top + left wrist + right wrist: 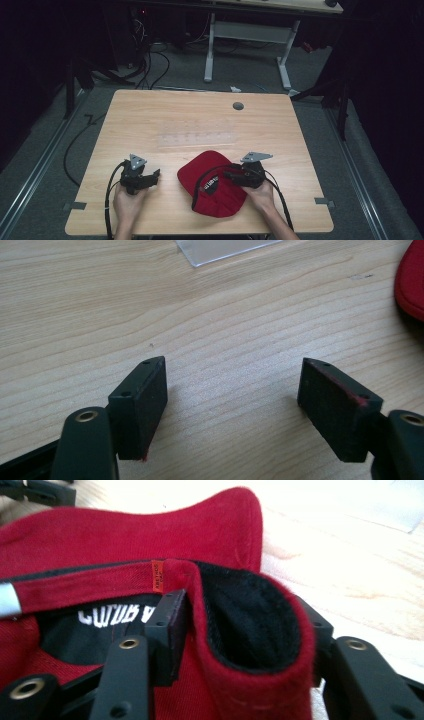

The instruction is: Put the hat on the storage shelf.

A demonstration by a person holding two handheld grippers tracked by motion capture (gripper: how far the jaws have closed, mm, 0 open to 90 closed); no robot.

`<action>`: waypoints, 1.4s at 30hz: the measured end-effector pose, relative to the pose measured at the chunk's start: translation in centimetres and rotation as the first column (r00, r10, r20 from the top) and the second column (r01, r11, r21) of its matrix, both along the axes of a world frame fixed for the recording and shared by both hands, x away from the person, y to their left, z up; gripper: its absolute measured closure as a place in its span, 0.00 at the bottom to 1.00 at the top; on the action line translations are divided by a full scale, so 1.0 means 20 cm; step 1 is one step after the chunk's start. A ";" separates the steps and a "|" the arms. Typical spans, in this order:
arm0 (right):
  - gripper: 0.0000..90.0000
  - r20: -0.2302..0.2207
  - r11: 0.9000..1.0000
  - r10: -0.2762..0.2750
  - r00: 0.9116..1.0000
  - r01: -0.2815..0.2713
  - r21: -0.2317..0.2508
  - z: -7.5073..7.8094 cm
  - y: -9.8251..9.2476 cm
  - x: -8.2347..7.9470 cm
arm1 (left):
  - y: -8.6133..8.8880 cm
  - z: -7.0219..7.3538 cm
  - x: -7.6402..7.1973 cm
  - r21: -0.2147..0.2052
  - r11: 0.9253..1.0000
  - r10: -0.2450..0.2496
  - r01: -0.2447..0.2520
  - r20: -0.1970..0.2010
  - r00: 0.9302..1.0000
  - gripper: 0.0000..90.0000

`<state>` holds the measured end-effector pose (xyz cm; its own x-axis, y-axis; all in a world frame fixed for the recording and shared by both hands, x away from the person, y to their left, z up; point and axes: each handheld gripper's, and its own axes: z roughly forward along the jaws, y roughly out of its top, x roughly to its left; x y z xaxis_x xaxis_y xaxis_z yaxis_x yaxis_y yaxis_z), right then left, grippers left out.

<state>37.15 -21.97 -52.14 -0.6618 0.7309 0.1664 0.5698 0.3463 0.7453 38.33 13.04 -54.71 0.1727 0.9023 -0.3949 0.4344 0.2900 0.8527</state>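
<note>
A red cap (202, 166) lies upside down near the front of the wooden table (150, 112), its black lining with white lettering showing. My right gripper (228, 175) reaches into it from the right. In the right gripper view the jaws (240, 630) are closed on a folded piece of the cap's (125, 535) back rim, red outside and black inside. My left gripper (153, 177) rests on the table left of the cap. Its jaws (232, 405) stand wide apart over bare wood, with the cap's edge (412, 285) off to the right.
A clear plastic sheet (197, 136) lies flat in the middle of the table; its corner (225, 247) is ahead of the left gripper. A grey cable hole (238, 106) sits near the far edge. Cables and a white desk frame (282, 60) are on the floor beyond.
</note>
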 end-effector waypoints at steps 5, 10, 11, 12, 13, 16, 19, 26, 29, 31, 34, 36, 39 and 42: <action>0.67 -0.002 1.000 0.014 1.000 -0.014 -0.012 -0.01 0.01 0.00 | 0.00 0.00 0.00 0.000 1.000 0.000 0.000 0.000 1.000 0.31; 0.79 -0.017 0.999 0.041 0.999 -0.041 -0.013 -0.03 0.00 0.00 | 0.00 0.00 0.00 0.000 1.000 0.000 0.000 0.000 1.000 0.31; 0.81 -0.019 0.999 0.044 0.999 -0.044 -0.010 -0.02 0.00 0.00 | 0.00 0.00 0.00 0.001 1.000 0.000 0.000 0.000 1.000 0.31; 0.83 -0.014 0.999 0.052 0.999 -0.052 -0.010 -0.02 -0.01 -0.01 | 0.00 0.00 0.00 0.001 1.000 0.000 0.000 0.000 1.000 0.31; 0.85 -0.016 0.998 0.055 0.998 -0.055 -0.008 -0.02 -0.01 -0.01 | 0.00 0.00 0.00 0.001 1.000 0.000 0.000 0.000 1.000 0.31; 0.89 -0.023 0.997 0.072 0.997 -0.072 0.005 -0.02 -0.02 -0.01 | 0.00 0.00 0.00 0.000 1.000 0.001 -0.001 0.001 1.000 0.31; 0.91 -0.037 0.997 0.078 0.996 -0.077 0.024 -0.02 -0.02 -0.01 | 0.00 0.00 0.00 -0.001 1.000 0.001 -0.001 0.000 1.000 0.31; 0.93 -0.030 0.995 0.094 0.995 -0.093 0.034 0.01 -0.03 -0.03 | 0.00 0.00 0.00 0.000 1.000 0.002 -0.002 0.002 1.000 0.31; 0.93 -0.028 0.995 0.095 0.995 -0.094 0.041 0.02 -0.03 -0.03 | 0.00 0.00 0.00 0.000 1.000 0.002 -0.002 0.002 1.000 0.31; 0.93 -0.024 0.994 0.097 0.995 -0.096 0.043 0.04 -0.04 -0.04 | 0.00 0.00 0.00 0.000 1.000 0.002 -0.002 0.002 1.000 0.31; 0.93 -0.028 0.994 0.093 0.995 -0.091 0.059 0.05 -0.04 -0.04 | 0.00 0.00 0.00 0.000 1.000 0.002 -0.002 0.002 1.000 0.31; 0.93 -0.034 0.994 0.087 0.996 -0.084 0.073 0.06 -0.05 -0.05 | 0.00 0.00 0.00 0.000 1.000 0.002 -0.002 0.002 1.000 0.31; 0.94 -0.025 0.994 0.084 0.996 -0.082 0.078 0.08 -0.06 -0.05 | 0.00 0.00 0.00 0.000 1.000 0.001 -0.001 0.002 1.000 0.31; 0.94 -0.019 0.993 0.073 0.997 -0.071 0.095 0.11 -0.08 -0.06 | 0.00 0.00 0.00 0.000 1.000 0.000 0.000 0.002 1.000 0.31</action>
